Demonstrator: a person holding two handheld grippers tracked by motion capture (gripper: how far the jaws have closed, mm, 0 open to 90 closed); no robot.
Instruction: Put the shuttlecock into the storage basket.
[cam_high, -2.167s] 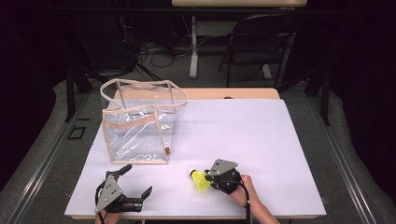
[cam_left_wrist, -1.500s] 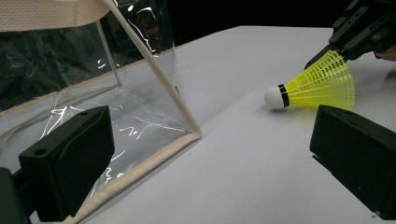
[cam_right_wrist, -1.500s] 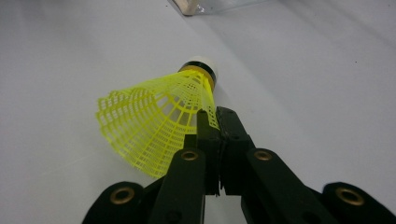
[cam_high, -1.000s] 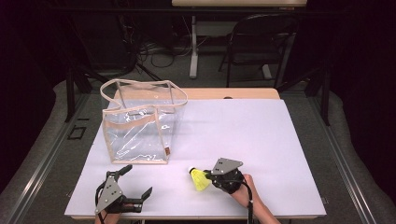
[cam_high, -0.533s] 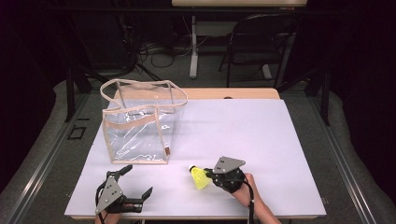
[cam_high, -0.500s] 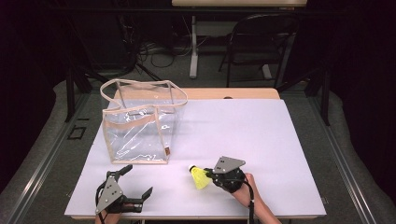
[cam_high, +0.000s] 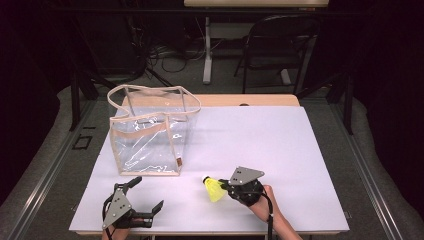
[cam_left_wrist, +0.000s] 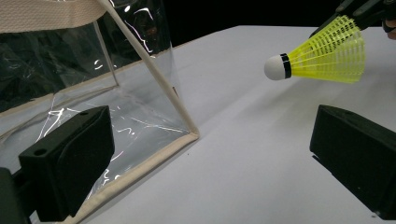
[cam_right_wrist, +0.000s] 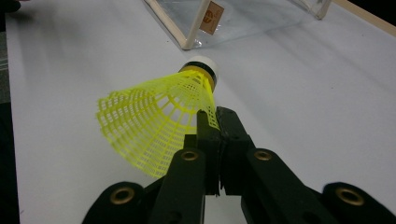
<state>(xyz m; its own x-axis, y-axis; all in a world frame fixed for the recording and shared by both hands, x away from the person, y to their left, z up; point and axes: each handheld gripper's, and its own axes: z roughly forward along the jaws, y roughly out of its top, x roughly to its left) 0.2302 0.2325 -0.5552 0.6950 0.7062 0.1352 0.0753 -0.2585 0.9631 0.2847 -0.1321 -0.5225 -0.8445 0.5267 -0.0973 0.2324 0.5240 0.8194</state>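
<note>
Right hand-held gripper (cam_right_wrist: 215, 122) clamped on skirt edge of yellow shuttlecock (cam_right_wrist: 159, 119); thin mesh pinched at the rim, cork nose pointing toward clear bag (cam_high: 150, 131). Shuttlecock appears raised just off the white surface (cam_high: 280, 150), near front edge, short of the bag. Bag stands upright, mouth open, likely the drop target. Left hand-held gripper (cam_high: 131, 210) rests low, jaws apart, empty, facing bag corner, perhaps ready to steady it.
</note>
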